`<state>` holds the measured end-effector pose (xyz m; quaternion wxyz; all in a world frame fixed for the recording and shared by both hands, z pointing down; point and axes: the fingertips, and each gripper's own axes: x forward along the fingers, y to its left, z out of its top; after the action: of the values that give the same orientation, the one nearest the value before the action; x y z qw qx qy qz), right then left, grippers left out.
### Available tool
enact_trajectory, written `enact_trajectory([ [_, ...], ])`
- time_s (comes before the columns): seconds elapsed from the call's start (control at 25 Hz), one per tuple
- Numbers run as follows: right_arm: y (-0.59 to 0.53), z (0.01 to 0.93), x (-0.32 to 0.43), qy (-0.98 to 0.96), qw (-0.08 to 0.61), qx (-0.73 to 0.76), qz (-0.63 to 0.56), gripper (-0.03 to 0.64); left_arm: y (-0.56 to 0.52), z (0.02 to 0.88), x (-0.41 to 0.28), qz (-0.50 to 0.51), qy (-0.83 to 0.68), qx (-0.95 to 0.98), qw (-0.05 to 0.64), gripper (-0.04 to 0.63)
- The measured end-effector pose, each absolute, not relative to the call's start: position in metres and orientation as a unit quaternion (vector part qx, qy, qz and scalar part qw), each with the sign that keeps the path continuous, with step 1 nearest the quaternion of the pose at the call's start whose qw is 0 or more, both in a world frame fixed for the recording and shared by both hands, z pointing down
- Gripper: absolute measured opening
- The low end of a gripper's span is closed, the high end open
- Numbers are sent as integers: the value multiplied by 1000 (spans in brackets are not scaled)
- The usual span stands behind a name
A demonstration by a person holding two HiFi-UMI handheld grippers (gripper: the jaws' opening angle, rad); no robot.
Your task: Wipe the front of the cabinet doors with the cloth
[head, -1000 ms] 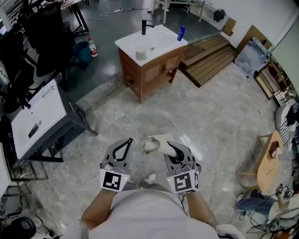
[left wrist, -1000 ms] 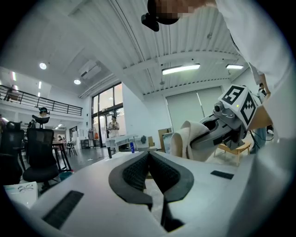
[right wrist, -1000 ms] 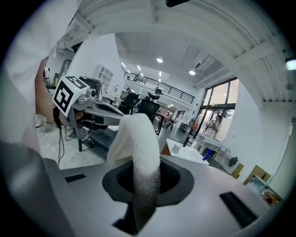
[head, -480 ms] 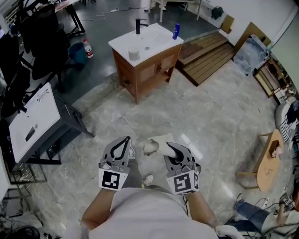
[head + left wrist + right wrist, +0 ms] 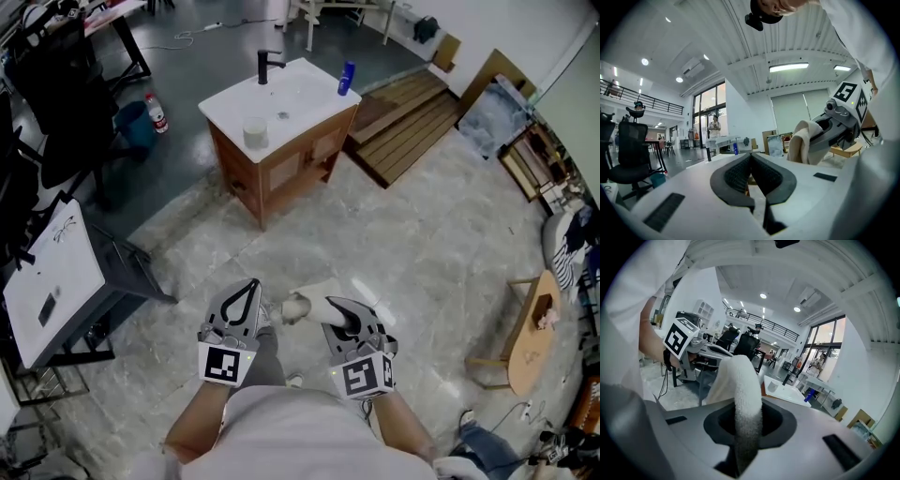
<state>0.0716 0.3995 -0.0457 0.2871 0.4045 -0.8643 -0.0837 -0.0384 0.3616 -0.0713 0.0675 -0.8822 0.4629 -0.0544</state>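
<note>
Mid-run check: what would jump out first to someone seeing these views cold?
The pale cloth stands pinched upright in the right gripper, low in the centre of the head view, beside the shut, empty left gripper. Beyond them, across open pale floor, stands the wooden cabinet with its white sink top, not yet reached.

Wooden sink cabinet (image 5: pixel 298 165) on stone floor (image 5: pixel 441 253)

The cabinet (image 5: pixel 281 159) has shifted left and slightly upward in the head view.

No readable text or labels anywhere.
</note>
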Motion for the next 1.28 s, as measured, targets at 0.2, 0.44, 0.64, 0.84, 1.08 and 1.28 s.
enact_trajectory([
  [0.2,293,-36,47,-863,299,400,-72,72,257,-60,-66,-73,458,-884,66,18],
  [0.44,191,-30,16,-857,306,407,-73,72,160,-52,-93,-67,450,-889,60,18],
  [0.64,144,-29,7,-851,314,413,-79,72,110,-46,-98,-59,441,-894,52,18],
  [0.84,115,-30,11,-846,321,417,-85,72,81,-45,-93,-56,438,-896,53,18],
  [1.08,77,-25,26,-853,319,402,-94,72,54,-45,-77,-67,451,-888,62,18],
  [1.28,44,-1,37,-865,319,374,-101,72,30,-26,-65,-79,479,-872,56,18],
])
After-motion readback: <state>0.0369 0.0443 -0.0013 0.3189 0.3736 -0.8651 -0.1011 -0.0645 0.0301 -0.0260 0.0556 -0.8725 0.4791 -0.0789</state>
